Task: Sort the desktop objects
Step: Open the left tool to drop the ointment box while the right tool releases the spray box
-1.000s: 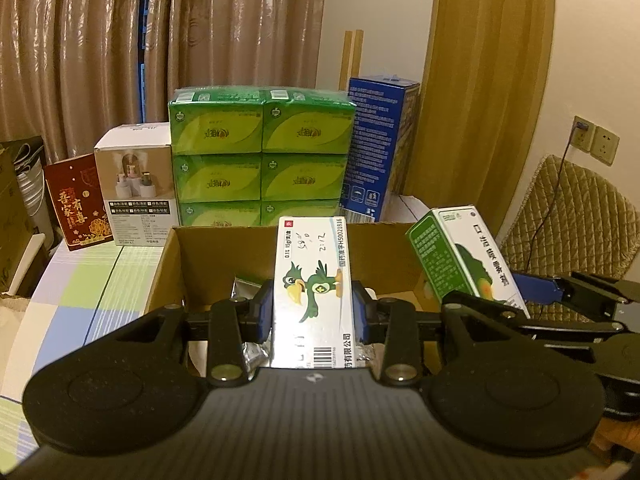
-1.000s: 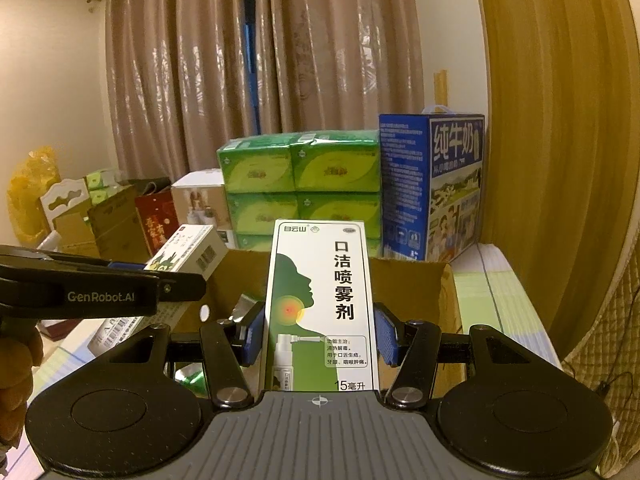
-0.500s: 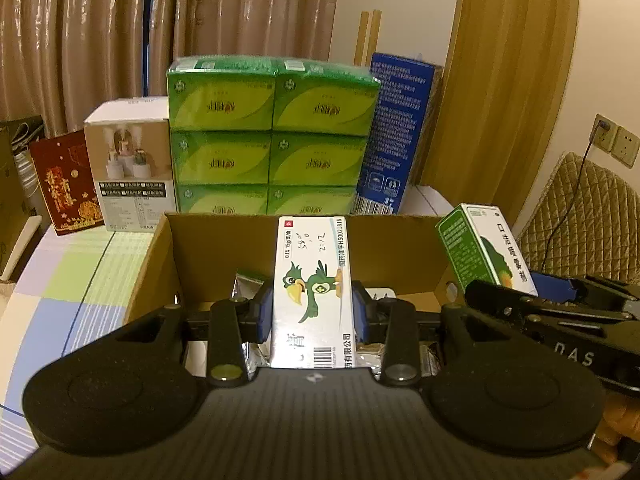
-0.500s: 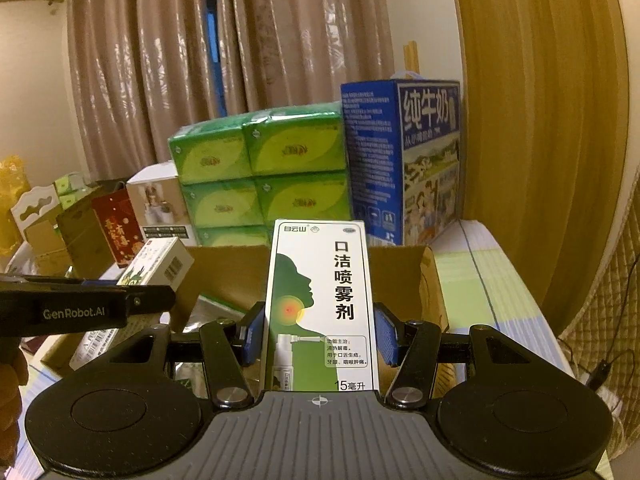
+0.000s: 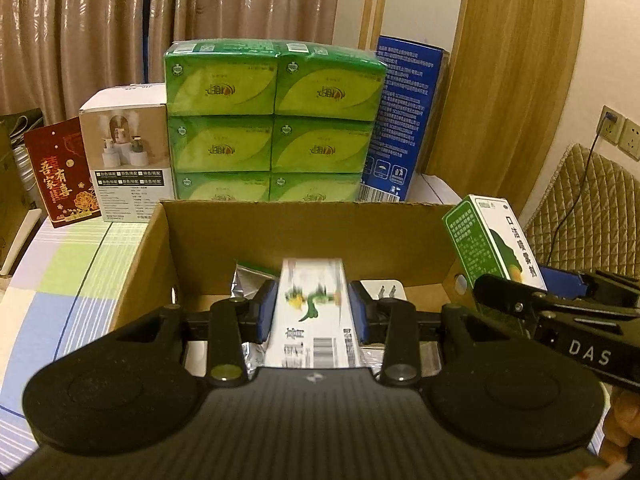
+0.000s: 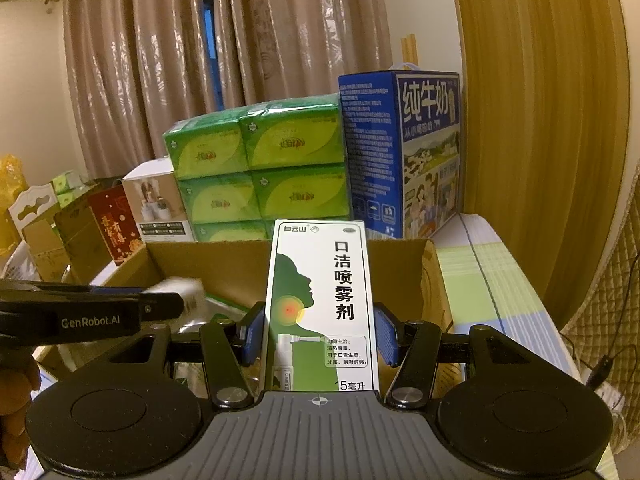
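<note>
Parrot box [image 5: 310, 312], motion-blurred, sat between the parted pads of the left hand-held gripper [image 5: 312, 312], over the cardboard carton [image 5: 304, 232]. Right hand-held gripper [image 6: 320, 332] clamped the spray box [image 6: 320, 304] at 3 o'clock. Judgement: clear left tool first, then lower the spray box inside the rim.

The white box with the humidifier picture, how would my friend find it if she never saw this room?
Start at the big stack of green tissue packs behind the open cardboard box. The humidifier box stands against the stack's left side, with a dark red gift box on its other side. It is the only white one there, showing little white bottles puffing mist.
</note>
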The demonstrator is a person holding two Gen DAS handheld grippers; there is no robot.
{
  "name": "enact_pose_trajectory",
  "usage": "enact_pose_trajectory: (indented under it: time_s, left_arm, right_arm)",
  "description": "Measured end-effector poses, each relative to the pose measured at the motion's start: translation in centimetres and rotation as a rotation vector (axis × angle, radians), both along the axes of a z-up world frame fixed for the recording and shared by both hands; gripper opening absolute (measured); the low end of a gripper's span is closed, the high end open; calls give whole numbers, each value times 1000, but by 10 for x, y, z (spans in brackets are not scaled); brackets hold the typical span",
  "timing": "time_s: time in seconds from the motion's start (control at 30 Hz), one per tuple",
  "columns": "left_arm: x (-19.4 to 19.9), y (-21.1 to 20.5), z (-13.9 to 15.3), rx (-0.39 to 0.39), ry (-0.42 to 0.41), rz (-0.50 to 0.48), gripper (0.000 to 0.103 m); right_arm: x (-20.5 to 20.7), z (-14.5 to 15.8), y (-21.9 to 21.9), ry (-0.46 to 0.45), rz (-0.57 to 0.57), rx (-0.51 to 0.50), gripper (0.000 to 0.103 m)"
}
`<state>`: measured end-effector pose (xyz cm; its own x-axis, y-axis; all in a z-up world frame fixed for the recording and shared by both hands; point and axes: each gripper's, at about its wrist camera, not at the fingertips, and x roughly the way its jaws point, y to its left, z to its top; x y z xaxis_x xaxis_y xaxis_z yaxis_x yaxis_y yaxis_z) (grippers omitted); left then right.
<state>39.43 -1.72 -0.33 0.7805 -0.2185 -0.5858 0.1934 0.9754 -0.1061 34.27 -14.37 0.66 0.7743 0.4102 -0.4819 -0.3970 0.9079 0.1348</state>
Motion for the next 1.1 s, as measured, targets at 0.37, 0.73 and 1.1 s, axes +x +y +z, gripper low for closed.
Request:
enact_pose_trajectory:
  time_s: [0.37,0.73,1.1]
  left_arm:
    - [-1,9,1,-6,-1,22,33]
    - [-3,19,1,-3,-1,51,48]
    - [-5,17,-1,21,3,58,62]
  right_arm:
    - [2,-2,4,12,7,14,52]
    - [1,0,12,8,54,73,69]
    - [2,-2,7,18,26,61,72]
